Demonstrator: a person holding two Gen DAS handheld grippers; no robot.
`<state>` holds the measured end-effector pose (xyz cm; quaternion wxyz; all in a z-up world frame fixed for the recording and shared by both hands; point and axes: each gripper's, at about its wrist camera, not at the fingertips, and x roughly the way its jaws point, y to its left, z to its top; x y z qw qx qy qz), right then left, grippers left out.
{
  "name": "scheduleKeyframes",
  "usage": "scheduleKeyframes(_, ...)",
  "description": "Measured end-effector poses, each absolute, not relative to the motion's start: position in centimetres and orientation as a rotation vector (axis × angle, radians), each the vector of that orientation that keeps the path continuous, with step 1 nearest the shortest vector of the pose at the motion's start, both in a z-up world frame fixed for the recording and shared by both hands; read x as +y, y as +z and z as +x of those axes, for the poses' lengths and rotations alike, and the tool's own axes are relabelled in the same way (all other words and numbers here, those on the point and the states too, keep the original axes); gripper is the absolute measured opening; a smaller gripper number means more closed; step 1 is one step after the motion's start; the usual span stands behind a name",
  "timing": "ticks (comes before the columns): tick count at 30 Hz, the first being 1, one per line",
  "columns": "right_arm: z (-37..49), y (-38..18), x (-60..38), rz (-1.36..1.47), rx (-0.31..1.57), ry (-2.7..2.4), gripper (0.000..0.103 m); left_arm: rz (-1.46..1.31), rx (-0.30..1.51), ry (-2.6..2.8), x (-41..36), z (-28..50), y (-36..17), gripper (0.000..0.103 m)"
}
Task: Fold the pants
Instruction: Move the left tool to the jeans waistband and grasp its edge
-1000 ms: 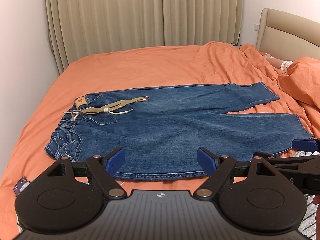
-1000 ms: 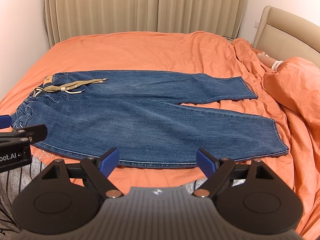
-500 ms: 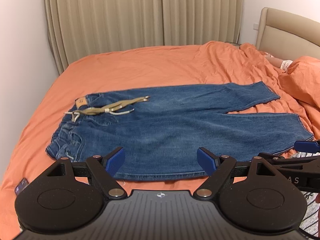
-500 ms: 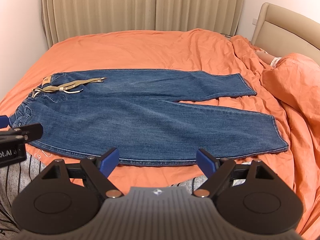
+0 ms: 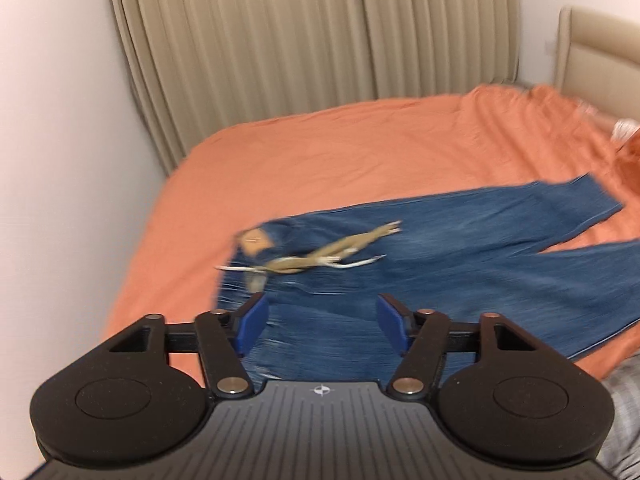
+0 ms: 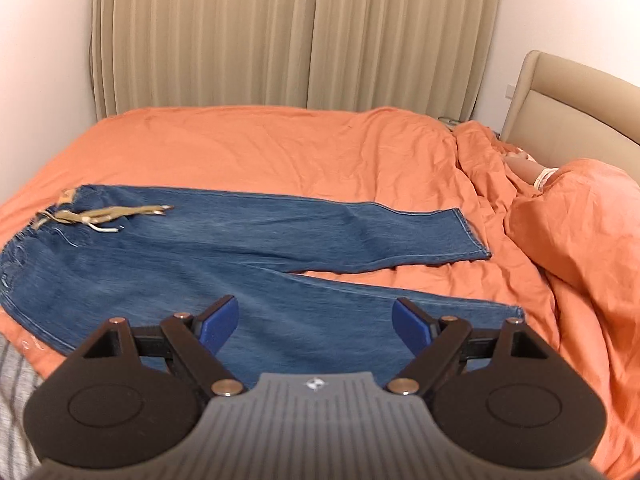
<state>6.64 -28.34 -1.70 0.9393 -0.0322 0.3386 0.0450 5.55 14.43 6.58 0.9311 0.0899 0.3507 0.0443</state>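
Blue jeans (image 6: 248, 264) lie flat on the orange bed, waistband at the left, both legs running right. A tan drawstring (image 6: 108, 214) lies on the waist. In the blurred left wrist view the jeans (image 5: 460, 256) and drawstring (image 5: 320, 256) show too. My left gripper (image 5: 320, 324) is open and empty, above the waist end near the front edge. My right gripper (image 6: 316, 324) is open and empty, above the near leg.
The orange bed cover (image 6: 280, 144) is bunched up at the right (image 6: 568, 216). A beige headboard (image 6: 576, 96) stands at the right, curtains (image 6: 288, 32) behind, a white wall (image 5: 60, 160) on the left. Striped grey fabric (image 6: 16, 392) shows at the front edge.
Both grippers have moved forward over the jeans. The left one swung left toward the waistband, blurring its view. Each gripper has left the other's view. Both stay open.
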Motion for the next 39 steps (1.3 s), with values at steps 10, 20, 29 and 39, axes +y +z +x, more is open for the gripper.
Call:
scheduleKeyframes(10, 15.5, -3.4, -35.5, -0.16, 0.755, 0.091, 0.057, 0.136, 0.919, -0.038, 24.5, 15.1, 4.1, 0.07)
scheduleKeyframes(20, 22.1, -12.4, -35.2, -0.008, 0.927, 0.121, 0.063, -0.235, 1.003, 0.065, 32.7, 23.9, -9.0, 0.075)
scheduleKeyframes(29, 24.2, -14.4, -33.1, -0.051, 0.983, 0.105, 0.065, -0.593, 0.945, -0.098, 36.3, 24.0, -13.7, 0.045)
scheduleKeyframes(39, 25.0, -15.6, -31.6, -0.142, 1.015, 0.053, 0.065, -0.285, 0.749, 0.025, 31.7, 20.9, -5.5, 0.01)
